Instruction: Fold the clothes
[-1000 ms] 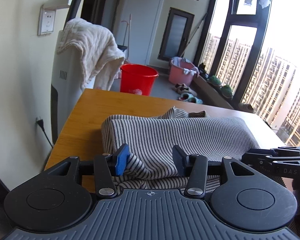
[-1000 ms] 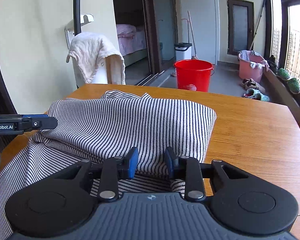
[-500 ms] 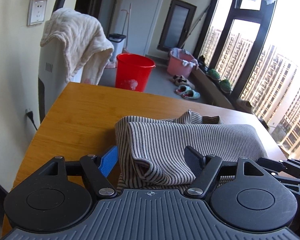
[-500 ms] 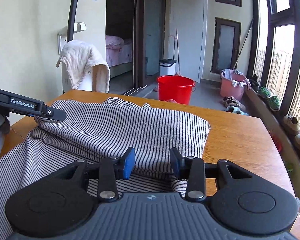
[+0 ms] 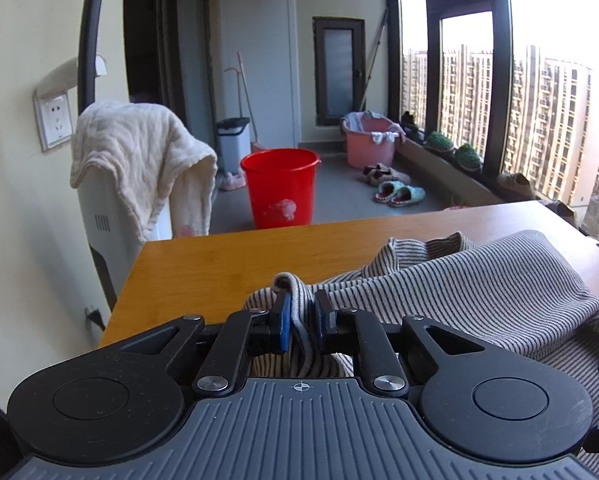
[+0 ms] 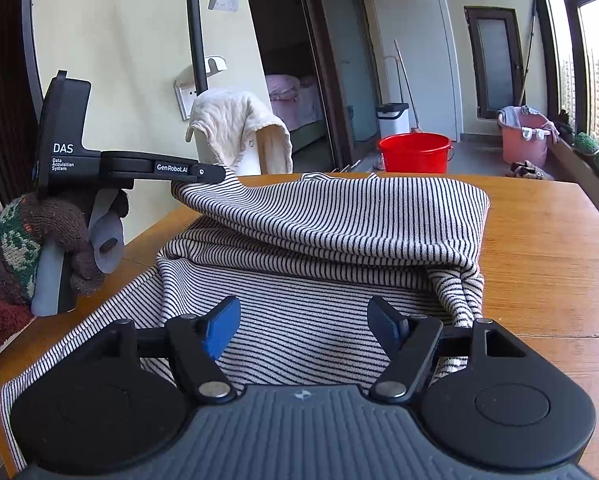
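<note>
Garment: striped top (image 6: pixel 331 216) lies part-folded on the wooden counter (image 6: pixel 547 264), mid-frame in the right wrist view.
Left gripper (image 5: pixel 301 320): fingers just closed, clamped on a bunched fabric edge.
Right gripper (image 6: pixel 303 326): fingers just opened, spread apart above the cloth, nothing between them.
Risk: one-sided pull likely skews the fold.
Risk: thin pinch may slip; loose lower edge could slide off the counter.

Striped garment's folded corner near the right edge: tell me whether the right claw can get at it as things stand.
Probably yes. The right claw stands open over the black-and-white striped knit garment, nothing between its fingers, and the folded corner lies just beyond its right finger with only bare wooden table beside it.
</note>
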